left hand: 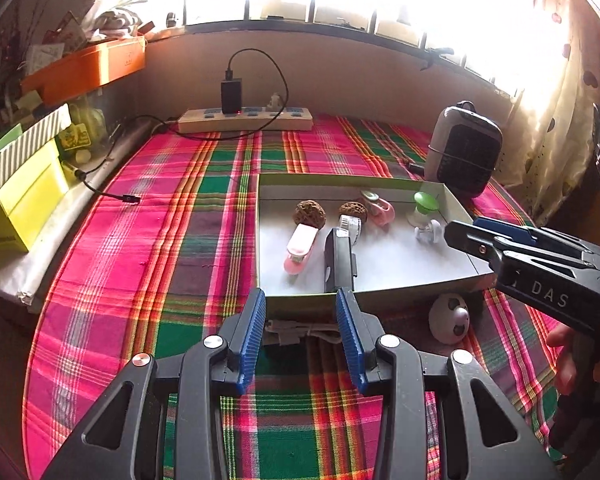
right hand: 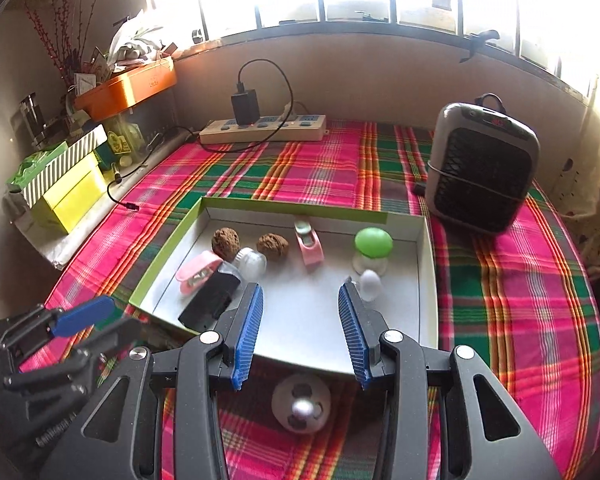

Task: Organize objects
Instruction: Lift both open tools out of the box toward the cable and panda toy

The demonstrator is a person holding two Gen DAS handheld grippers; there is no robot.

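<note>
Tray (right hand: pixel 430 280) holds 2 walnuts (right hand: pixel 225 243); left hand-held gripper (left hand: pixel 302 334) and right hand-held gripper (right hand: pixel 300 330) gape, empty.

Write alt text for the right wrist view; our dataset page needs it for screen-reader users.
The open right gripper hovers over a shallow box on a plaid tablecloth, holding two walnuts, pink clips, a green-capped item and a black device. A white ball lies outside; the left gripper is at left.

two walnuts (right hand: pixel 225 243), two pink clips (right hand: pixel 196 277); one green-capped bottle (right hand: pixel 373 249), one black device (right hand: pixel 212 303), one white ball (right hand: pixel 300 402)
</note>
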